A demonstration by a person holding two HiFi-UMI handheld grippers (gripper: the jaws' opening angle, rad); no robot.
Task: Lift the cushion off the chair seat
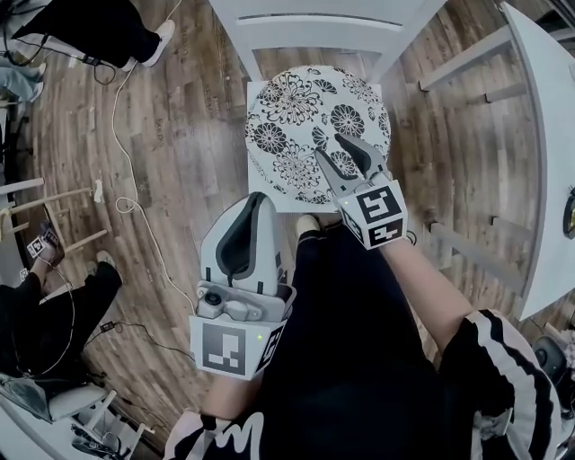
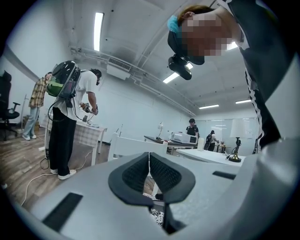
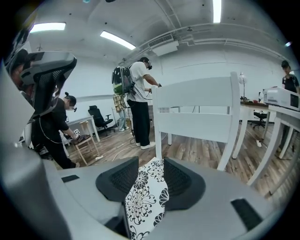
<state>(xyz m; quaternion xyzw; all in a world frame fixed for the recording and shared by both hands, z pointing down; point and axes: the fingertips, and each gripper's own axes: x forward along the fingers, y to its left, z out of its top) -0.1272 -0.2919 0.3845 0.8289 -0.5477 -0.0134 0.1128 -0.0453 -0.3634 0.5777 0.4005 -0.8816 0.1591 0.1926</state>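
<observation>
Nearest the camera, the left gripper [image 1: 260, 199] is held close to the person's dark trousers [image 1: 359, 341], off the near left corner of the chair. It points away from the body. In the left gripper view [image 2: 149, 157] its ribbed pads meet with nothing between them.

Just beyond it the right gripper [image 1: 333, 146] reaches in from the near right over the chair seat [image 1: 261, 199], angled toward the far left. In the right gripper view [image 3: 158, 162] its jaws are drawn partway in. The flowered fabric of the cushion [image 3: 142, 201] fills the gap from pad to pad, so this gripper is closed on the cushion's near right part.

The cushion [image 1: 295, 106] is a round pad with black flowers on white. Being round, it has no long axis and points no particular way. It lies on the white seat with its printed face up and covers most of it. Its right edge reaches the seat's right edge, and bare white corners show at the near left and far left. From the head view it looks flat.

Past the cushion the chair's white slatted back [image 1: 314, 25] rises, and in the right gripper view it stands upright straight ahead [image 3: 197, 101].

Around the chair is a wood-plank floor [image 1: 180, 135], with a pale cable [image 1: 124, 171] trailing across it at the left. A white table [image 1: 550, 135] stands to the right. Farther off, a person wearing a backpack [image 3: 133, 91] stands at another table.
</observation>
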